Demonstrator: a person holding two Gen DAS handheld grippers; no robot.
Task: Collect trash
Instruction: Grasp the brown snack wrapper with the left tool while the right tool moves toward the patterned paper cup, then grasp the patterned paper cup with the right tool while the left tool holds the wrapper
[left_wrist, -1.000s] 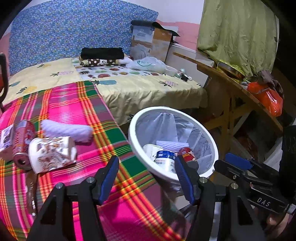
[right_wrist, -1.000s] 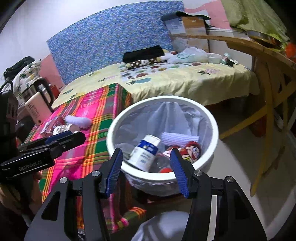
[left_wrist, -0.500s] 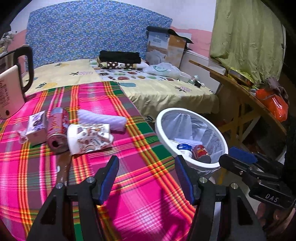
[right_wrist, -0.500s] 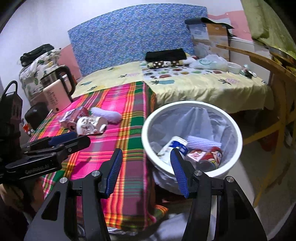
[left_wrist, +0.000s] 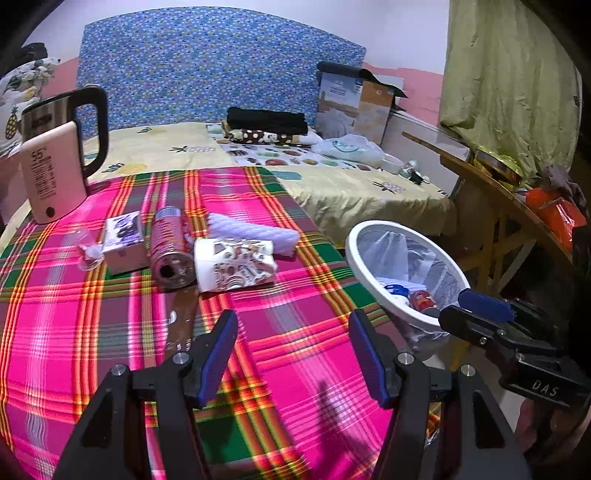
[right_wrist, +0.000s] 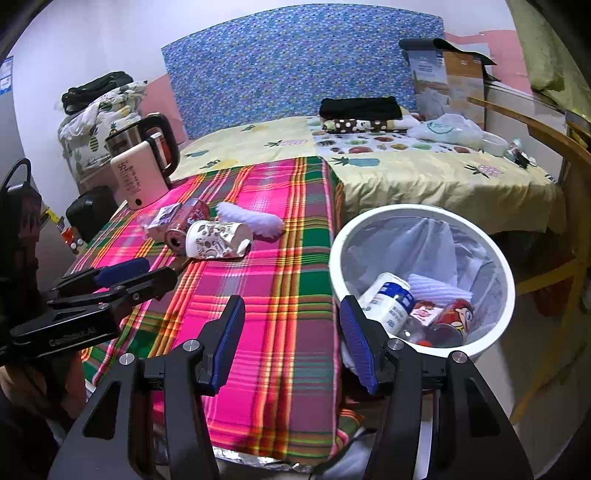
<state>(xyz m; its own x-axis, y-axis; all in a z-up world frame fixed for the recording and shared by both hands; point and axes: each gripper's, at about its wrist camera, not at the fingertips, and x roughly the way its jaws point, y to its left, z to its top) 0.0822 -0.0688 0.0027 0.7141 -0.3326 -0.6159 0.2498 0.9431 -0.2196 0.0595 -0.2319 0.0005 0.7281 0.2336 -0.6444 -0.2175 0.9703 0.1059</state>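
My left gripper (left_wrist: 291, 354) points down at a slant over a table draped in a pink, green and orange plaid cloth (left_wrist: 110, 332), its blue ribbed pads spread wide with nothing between them. Ahead of it lies the trash in a tight cluster: a printed paper cup (left_wrist: 232, 264) on its side, a red can (left_wrist: 170, 253) with its mouth toward me, a small box (left_wrist: 123, 240), a ridged white roll (left_wrist: 255, 232) and a clear crinkled wrapper (left_wrist: 88, 251). A cream kettle (left_wrist: 51, 162) with a black handle stands far ahead to the left. My right gripper (right_wrist: 291, 339) is likewise empty and spread wide, tilted down over the cloth's near edge; just to its right sits a round white bin (right_wrist: 506, 280) lined with thin plastic, holding a white bottle (right_wrist: 388, 299), a second ridged roll and a red can. Compared with a second ago, both views have swung left: the bin, then straight ahead of each gripper, now sits off to the right, and the cluster has come nearer the middle.
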